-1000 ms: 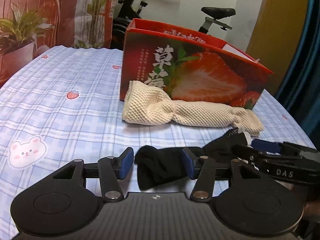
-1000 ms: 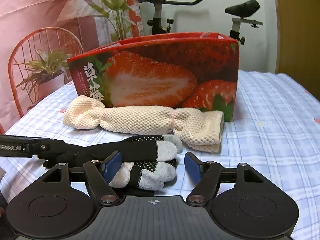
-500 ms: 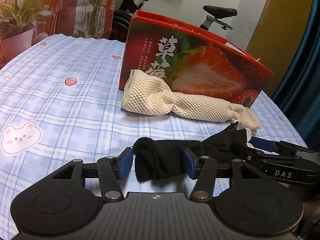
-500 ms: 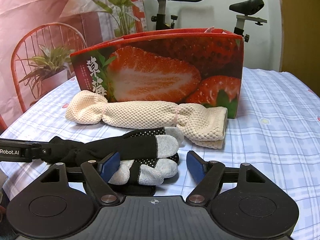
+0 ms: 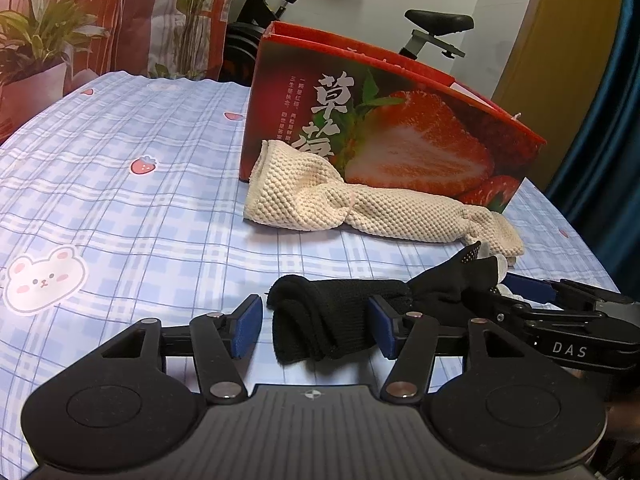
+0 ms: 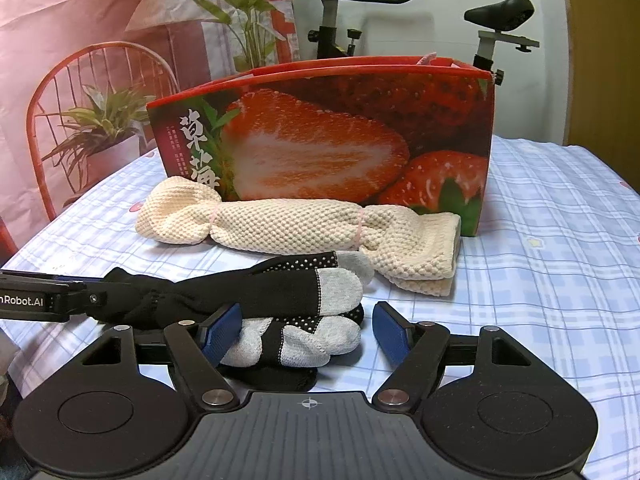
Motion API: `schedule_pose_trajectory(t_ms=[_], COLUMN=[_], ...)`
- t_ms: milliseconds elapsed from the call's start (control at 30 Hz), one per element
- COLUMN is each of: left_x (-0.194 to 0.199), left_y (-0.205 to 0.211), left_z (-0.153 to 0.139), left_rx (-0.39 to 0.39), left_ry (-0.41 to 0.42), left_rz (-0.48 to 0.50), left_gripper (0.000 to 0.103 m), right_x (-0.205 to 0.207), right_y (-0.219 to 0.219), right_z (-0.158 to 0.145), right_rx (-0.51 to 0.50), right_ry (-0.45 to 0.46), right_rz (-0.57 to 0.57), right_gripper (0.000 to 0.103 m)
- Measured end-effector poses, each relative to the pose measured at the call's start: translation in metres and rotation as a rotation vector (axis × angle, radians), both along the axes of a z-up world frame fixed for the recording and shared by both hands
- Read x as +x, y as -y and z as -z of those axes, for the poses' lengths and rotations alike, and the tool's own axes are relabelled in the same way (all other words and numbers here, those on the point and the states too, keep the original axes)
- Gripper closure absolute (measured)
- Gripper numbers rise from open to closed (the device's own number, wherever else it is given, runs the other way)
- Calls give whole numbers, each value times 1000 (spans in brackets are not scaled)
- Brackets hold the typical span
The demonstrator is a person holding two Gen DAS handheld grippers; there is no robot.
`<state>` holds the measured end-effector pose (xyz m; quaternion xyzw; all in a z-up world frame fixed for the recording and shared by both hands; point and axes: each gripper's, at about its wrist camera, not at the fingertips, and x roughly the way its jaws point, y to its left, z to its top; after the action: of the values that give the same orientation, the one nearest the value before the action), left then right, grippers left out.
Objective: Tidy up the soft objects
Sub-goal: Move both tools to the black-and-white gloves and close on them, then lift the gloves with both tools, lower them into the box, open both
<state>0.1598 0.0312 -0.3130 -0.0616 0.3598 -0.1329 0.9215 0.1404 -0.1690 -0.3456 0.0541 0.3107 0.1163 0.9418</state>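
A pair of black socks with grey toes (image 6: 296,292) lies on the checked tablecloth, in front of a rolled cream waffle towel (image 6: 300,228) and a red strawberry box (image 6: 340,140). My left gripper (image 5: 314,322) is open, its blue pads either side of the socks' black cuff end (image 5: 320,324). My right gripper (image 6: 306,330) is open around the grey toe end (image 6: 316,344). In the left wrist view the towel (image 5: 360,208) lies against the box (image 5: 400,136), and my right gripper's fingers (image 5: 560,312) show at the right.
The blue checked cloth (image 5: 120,208) with bear and strawberry prints covers the table. Behind it stand an exercise bike (image 6: 496,28), a red chair (image 6: 80,92) and potted plants (image 5: 36,48). A dark blue curtain (image 5: 608,120) hangs at the right.
Both grippers have risen slightly with the socks' ends between their open fingers; the socks look lifted and stretched a little. The towel and box have not moved.
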Motion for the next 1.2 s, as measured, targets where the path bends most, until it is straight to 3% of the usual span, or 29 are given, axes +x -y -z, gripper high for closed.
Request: schedule_pose_trajectory(t_ms=[233,400,467,600,867,1033,1200], left_x=[0,-2,-4,-6,-8,7,38], left_y=[1,3,5,4,-2,2,11], left_z=[0,-2,-4,-11,-47,-90,-132], left_rx=[-20,-27,-8,-10,-34,-14,3], left_ry=[-14,-4,7,25,122,218,285], left_rz=[10,35,44,45,59,79,100], left_gripper=[52,71,75,78,78,78,78], right_x=[0,-2,-2,-5,-13,-10,19], right_y=[0,0,0,-7,-1,5,11], right_z=[0,-1,-2,-6,-33,-69,-111], right_rx=[16,35,52,53,93,100,110], right_ry=[-4,-13,-20,-17,73,173,225], right_rz=[-13,-27,-42,-78,-77,-77,-64], right_gripper=[42,52,68,88,89,89,89])
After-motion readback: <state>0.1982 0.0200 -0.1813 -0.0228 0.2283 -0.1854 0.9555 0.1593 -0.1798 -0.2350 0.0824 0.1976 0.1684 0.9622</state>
